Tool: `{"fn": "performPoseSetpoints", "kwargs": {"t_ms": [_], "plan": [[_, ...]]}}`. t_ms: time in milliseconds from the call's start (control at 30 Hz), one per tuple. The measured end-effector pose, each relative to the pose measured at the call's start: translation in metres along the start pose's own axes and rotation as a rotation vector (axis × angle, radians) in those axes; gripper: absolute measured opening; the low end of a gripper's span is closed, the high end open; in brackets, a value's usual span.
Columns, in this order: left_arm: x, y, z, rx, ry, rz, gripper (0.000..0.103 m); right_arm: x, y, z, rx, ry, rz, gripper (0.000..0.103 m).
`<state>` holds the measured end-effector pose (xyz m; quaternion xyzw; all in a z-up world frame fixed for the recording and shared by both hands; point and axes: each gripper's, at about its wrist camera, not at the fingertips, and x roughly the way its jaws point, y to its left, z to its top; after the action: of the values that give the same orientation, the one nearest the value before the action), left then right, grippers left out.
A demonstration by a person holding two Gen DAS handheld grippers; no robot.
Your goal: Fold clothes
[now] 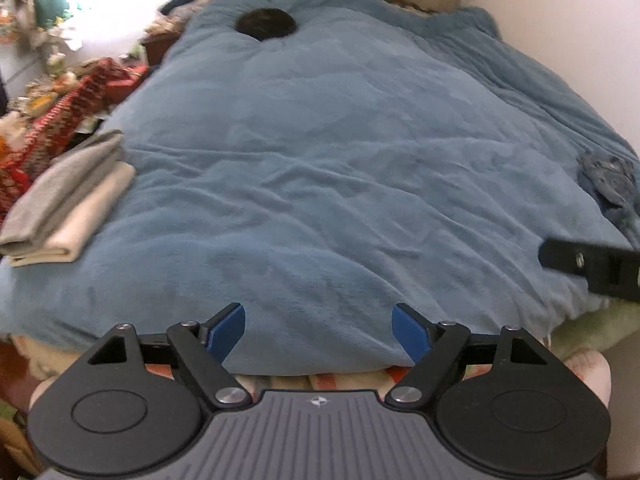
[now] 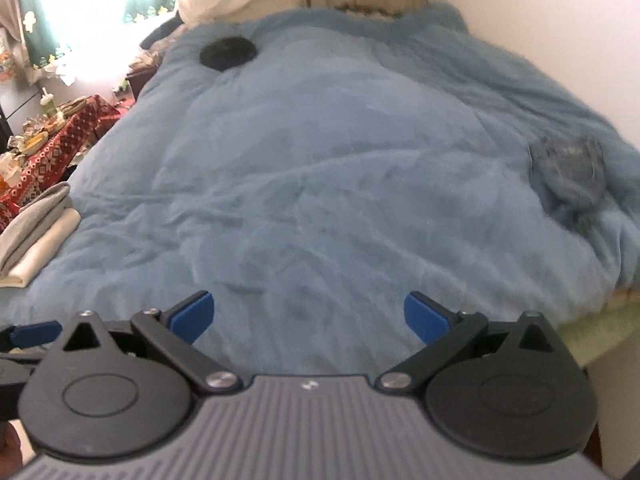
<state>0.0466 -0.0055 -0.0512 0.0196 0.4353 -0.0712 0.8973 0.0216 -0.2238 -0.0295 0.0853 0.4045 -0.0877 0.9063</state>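
I see a crumpled dark blue garment (image 2: 568, 172) lying at the right edge of the blue fleece-covered bed (image 2: 320, 160), well apart from the folded grey and cream clothes (image 1: 64, 204) stacked at its left. My left gripper (image 1: 319, 330) and right gripper (image 2: 309, 317) hover above the near edge, jaws apart, empty.

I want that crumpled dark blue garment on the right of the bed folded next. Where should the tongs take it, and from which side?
Probably take the crumpled dark blue garment at its near edge, coming from the foot of the bed with the right tongs, which are open and nearer. It lies bunched on the blue blanket, so raised folds offer a pinch; blur hides any hem or collar.
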Motion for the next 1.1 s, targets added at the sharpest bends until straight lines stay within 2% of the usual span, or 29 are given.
{"fn": "performPoseSetpoints", "kwargs": {"t_ms": [133, 233, 300, 433, 800, 1100], "plan": [[-0.019, -0.001, -0.001, 0.004, -0.049, 0.094, 0.080, -0.013, 0.001, -0.009, 0.004, -0.001, -0.028, 0.102], [-0.030, 0.002, -0.003, -0.008, -0.070, 0.125, 0.080, -0.022, 0.006, -0.014, -0.012, -0.014, -0.067, 0.102], [-0.037, 0.003, -0.007, -0.011, -0.085, 0.120, 0.080, -0.027, 0.006, -0.017, 0.016, -0.010, -0.047, 0.102], [-0.048, 0.006, -0.012, -0.026, -0.106, 0.107, 0.093, -0.034, 0.009, -0.025, 0.046, -0.008, -0.017, 0.102], [-0.055, 0.015, -0.018, -0.074, -0.112, 0.099, 0.093, -0.043, 0.030, -0.042, -0.012, -0.023, -0.056, 0.102], [-0.056, 0.006, -0.025, -0.022, -0.111, 0.086, 0.093, -0.043, 0.041, -0.046, -0.045, -0.022, -0.047, 0.102]]}}
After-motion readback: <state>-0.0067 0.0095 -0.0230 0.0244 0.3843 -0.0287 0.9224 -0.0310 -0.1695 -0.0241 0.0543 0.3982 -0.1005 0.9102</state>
